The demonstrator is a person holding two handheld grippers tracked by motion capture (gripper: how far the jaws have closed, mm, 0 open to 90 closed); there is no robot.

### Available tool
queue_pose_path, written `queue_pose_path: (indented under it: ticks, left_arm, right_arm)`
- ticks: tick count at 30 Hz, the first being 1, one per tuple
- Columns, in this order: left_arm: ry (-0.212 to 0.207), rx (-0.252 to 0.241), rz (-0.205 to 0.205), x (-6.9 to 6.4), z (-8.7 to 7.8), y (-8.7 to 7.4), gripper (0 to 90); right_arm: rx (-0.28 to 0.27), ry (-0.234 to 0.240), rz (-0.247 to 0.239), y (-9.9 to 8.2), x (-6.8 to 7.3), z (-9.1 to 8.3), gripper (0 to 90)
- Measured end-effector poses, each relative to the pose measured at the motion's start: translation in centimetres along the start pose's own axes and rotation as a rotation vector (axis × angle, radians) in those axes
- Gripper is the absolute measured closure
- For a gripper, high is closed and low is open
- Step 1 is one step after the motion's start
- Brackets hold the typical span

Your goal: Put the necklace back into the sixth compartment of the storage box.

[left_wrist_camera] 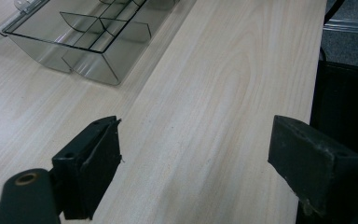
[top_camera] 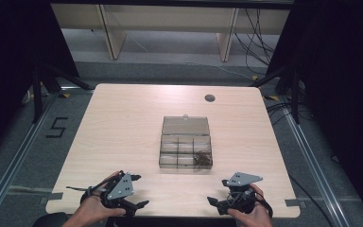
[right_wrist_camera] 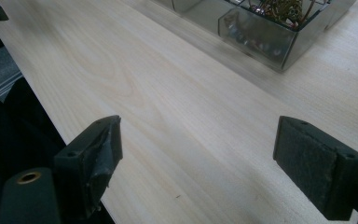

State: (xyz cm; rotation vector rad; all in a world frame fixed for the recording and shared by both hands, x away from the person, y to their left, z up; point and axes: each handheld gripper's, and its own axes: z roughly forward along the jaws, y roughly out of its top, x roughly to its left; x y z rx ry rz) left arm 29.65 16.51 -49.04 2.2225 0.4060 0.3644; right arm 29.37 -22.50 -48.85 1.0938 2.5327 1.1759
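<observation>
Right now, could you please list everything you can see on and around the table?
Compartment box: one, clear smoky plastic, lid open, table middle.
Tangled small items: one cluster, brownish-gold, box's near right compartment.
Table: one, pale wood.
Cable hole: one, dark, far right of tabletop.
Floor marking "5": one, black, left of table.
Left claw: one, black, open, near left edge.
Right claw: one, black, open, near right edge.

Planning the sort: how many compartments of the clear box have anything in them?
1: the near-right compartment of the clear box holds a brownish tangle. The rest look empty, though small clear items could be hidden.
</observation>
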Motion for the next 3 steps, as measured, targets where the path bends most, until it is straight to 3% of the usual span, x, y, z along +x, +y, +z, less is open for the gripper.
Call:
queue_pose_path:
  ticks: [3]
  left_arm:
    - [0.0, 0.004, 0.003, 0.03, 0.0, -0.01, 16.3]
  right_arm:
    - [-0.006, -0.01, -0.002, -0.01, -0.09, -0.07, 16.1]
